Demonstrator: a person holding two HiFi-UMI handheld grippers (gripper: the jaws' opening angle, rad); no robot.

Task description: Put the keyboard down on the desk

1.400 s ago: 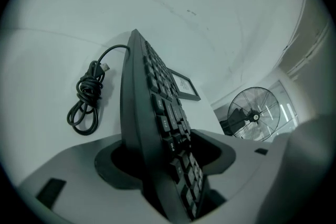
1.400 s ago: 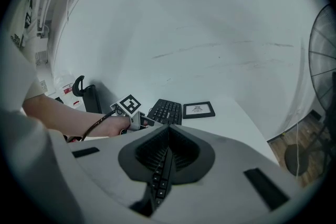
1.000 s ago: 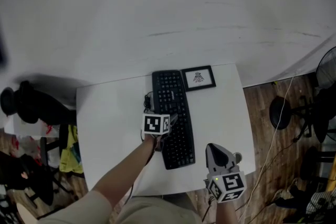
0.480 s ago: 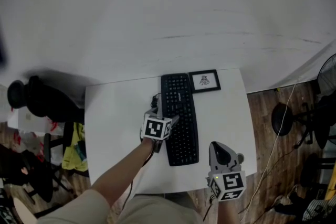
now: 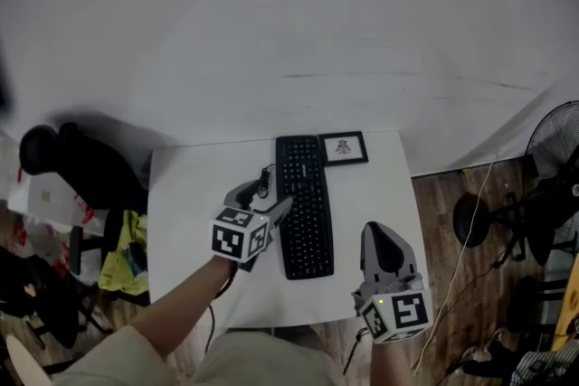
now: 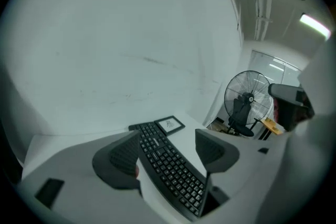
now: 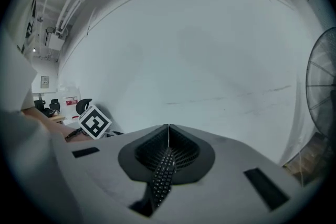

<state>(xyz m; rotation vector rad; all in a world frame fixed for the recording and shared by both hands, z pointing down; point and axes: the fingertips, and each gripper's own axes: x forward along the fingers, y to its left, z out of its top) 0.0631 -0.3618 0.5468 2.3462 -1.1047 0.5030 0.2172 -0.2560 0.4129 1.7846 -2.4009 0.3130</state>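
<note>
The black keyboard (image 5: 303, 205) lies flat on the white desk (image 5: 190, 194), running away from me. My left gripper (image 5: 264, 199) hovers at its near left edge. Its jaws are closing but still stand wide. In the left gripper view the keyboard (image 6: 173, 170) shows between and beyond the left gripper (image 6: 167, 152), and the pads do not press on it. My right gripper (image 5: 378, 240) is over the desk's front right, apart from the keyboard. The right gripper (image 7: 168, 134) is shut with nothing in it; the keyboard (image 7: 163, 181) shows under its jaws.
A small framed picture (image 5: 344, 147) lies by the keyboard's far right corner. A cable (image 5: 262, 179) trails off the keyboard's left side. A black chair (image 5: 68, 163) stands left of the desk. A stool (image 5: 470, 217) and a fan (image 5: 556, 140) stand to the right.
My left gripper has drawn back toward me and to the left, off the keyboard's side. The keyboard stays flat on the desk. The right gripper has hardly moved.
</note>
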